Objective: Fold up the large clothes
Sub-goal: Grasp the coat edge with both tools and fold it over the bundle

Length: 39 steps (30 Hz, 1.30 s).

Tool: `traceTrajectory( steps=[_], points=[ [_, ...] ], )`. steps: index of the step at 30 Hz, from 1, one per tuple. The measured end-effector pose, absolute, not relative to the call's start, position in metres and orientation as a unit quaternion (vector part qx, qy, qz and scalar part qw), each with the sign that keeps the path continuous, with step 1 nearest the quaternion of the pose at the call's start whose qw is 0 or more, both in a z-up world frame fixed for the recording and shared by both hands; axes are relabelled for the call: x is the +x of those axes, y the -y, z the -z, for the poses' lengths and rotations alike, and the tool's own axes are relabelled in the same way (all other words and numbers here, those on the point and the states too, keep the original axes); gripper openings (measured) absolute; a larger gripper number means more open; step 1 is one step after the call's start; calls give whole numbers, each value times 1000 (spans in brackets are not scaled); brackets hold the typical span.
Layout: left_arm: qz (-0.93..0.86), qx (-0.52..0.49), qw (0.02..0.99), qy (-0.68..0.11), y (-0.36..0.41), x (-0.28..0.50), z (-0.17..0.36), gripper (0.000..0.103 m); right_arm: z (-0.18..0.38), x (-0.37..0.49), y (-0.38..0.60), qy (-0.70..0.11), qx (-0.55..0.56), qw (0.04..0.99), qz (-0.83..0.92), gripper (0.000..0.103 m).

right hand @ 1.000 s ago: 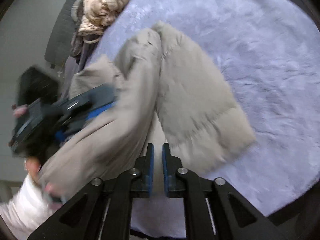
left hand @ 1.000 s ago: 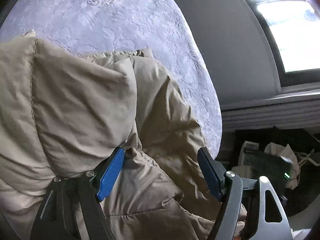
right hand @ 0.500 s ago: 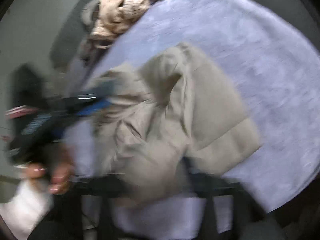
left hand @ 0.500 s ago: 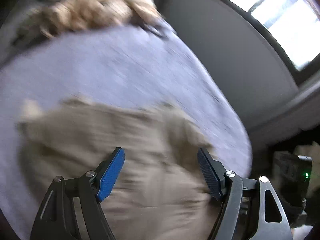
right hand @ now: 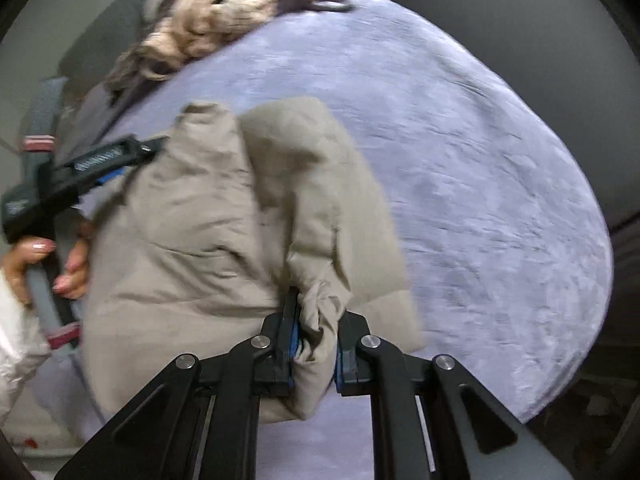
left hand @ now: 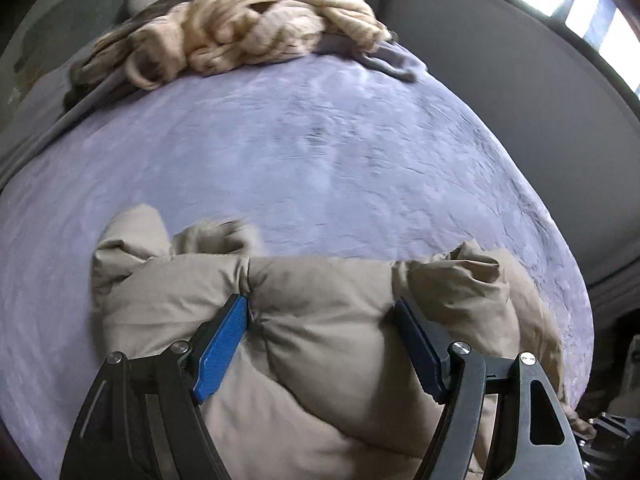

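Right gripper (right hand: pixel 314 340), lower centre: clamped on a bunched fold of the tan puffer jacket (right hand: pixel 208 248); jaws just closed onto it. Left gripper (left hand: pixel 322 334), lower centre: jaws wide, sunk into the jacket's padding, nothing pinched. Jacket heaped at near edge of the lilac bedspread (left hand: pixel 340 152). Risk: slippery padded fold sliding out, bulk springing open. Upper frame: pile of knitted clothes (left hand: pixel 248 20), well apart, no obstruction.
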<state>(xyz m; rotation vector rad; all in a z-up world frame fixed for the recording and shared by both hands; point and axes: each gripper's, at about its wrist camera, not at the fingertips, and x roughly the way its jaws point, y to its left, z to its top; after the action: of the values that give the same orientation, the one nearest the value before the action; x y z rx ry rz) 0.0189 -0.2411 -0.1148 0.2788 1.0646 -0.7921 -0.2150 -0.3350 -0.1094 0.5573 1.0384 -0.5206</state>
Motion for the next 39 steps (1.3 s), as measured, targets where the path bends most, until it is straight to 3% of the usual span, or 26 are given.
traceTrajectory(
  steps=[5, 8, 9, 11, 12, 18, 19, 20, 21, 26, 30, 39],
  points=[
    [363, 137, 772, -503, 263, 18, 129, 76, 137, -242, 376, -476, 368, 765, 228, 14],
    [363, 129, 771, -507, 259, 21, 131, 76, 112, -255, 386, -436, 390, 784, 208, 16],
    [364, 127, 770, -508, 258, 22, 131, 76, 102, -258, 389, -421, 392, 792, 204, 21],
    [364, 123, 769, -510, 257, 22, 131, 76, 81, -259, 398, -391, 405, 809, 172, 46],
    [364, 123, 769, -510, 259, 22, 132, 76, 75, -255, 402, -379, 417, 812, 152, 65],
    [366, 116, 767, -514, 256, 23, 132, 76, 97, -178, 420, -401, 468, 786, 47, 68],
    [365, 115, 767, -515, 258, 23, 132, 76, 108, -166, 422, -416, 472, 776, 46, 61],
    [363, 116, 768, -515, 259, 22, 132, 76, 117, -155, 423, -428, 479, 765, 47, 46],
    [359, 119, 770, -514, 261, 21, 133, 76, 125, -146, 423, -441, 479, 758, 46, 14],
    [358, 148, 768, -509, 281, 5, 139, 76, 136, -154, 415, -499, 375, 775, 102, 6],
    [350, 166, 769, -509, 285, 0, 136, 76, 152, -172, 423, -495, 404, 761, 110, 3],
    [318, 100, 774, -538, 178, 1, 91, 76, 150, -176, 411, -507, 387, 764, 99, 4]
  ],
)
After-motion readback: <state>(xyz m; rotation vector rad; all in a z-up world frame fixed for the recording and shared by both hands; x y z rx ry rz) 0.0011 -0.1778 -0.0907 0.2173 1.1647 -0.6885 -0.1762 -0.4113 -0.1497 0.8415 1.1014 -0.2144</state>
